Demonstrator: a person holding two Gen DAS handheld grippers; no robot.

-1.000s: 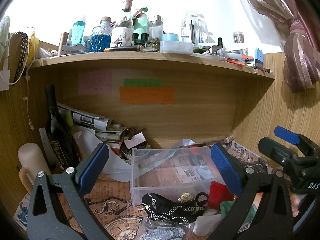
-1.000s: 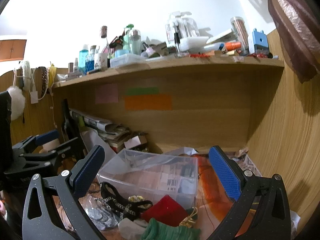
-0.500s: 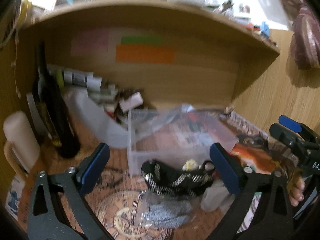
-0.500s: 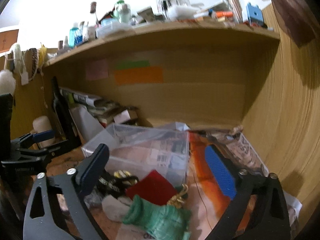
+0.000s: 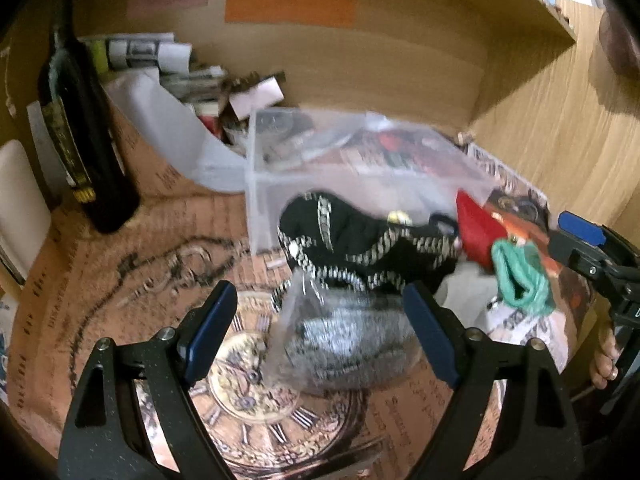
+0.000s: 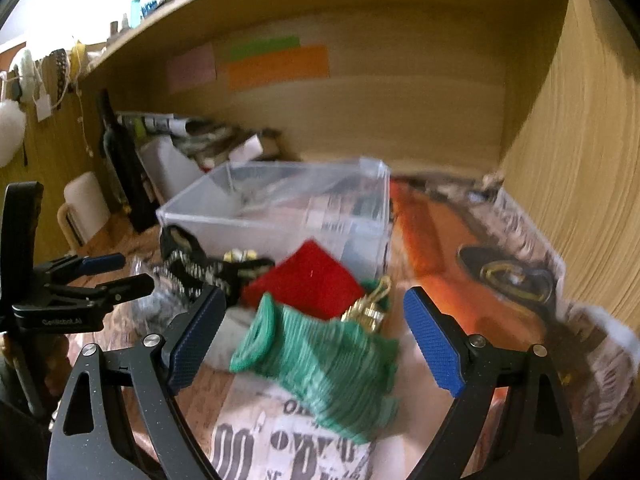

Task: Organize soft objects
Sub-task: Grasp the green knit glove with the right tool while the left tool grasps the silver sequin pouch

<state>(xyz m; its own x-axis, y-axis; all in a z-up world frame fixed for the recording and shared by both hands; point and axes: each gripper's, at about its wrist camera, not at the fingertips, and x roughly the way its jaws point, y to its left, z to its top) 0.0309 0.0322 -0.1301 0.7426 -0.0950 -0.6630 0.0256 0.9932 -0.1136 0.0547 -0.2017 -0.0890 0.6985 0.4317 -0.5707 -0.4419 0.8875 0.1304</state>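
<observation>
From the left wrist, the left gripper [image 5: 318, 326] has its fingers spread wide with nothing between the pads, and a crinkly clear bag of grey sparkly stuff [image 5: 344, 336] lies between them on the desk [image 5: 100, 280], which is covered in printed clock-face paper. At twelve o'clock of the bag sprawls a black fabric piece with silver chain trim [image 5: 360, 240], and behind that stands the clear plastic bin [image 5: 264, 176]. A red cloth [image 5: 474, 228] and a ribbed green knit item [image 5: 520, 280] sit at two o'clock, next to the right gripper [image 5: 576, 236] at three. A dark bottle [image 5: 76, 128] stands upright at ten o'clock beside stacked papers. Compared with a second ago, this camera has dropped low and close over the pile, and the upper shelf has left view. From the right wrist, the right gripper [image 6: 316, 340] is likewise released, its blue textured pads apart, with the green knit item [image 6: 324, 368] lying between them, blurred. The red cloth [image 6: 308, 280] and a gold clasp [image 6: 370, 308] lie at twelve o'clock, touching the bin [image 6: 280, 208]. The left gripper [image 6: 116, 274] shows at nine o'clock.
</observation>
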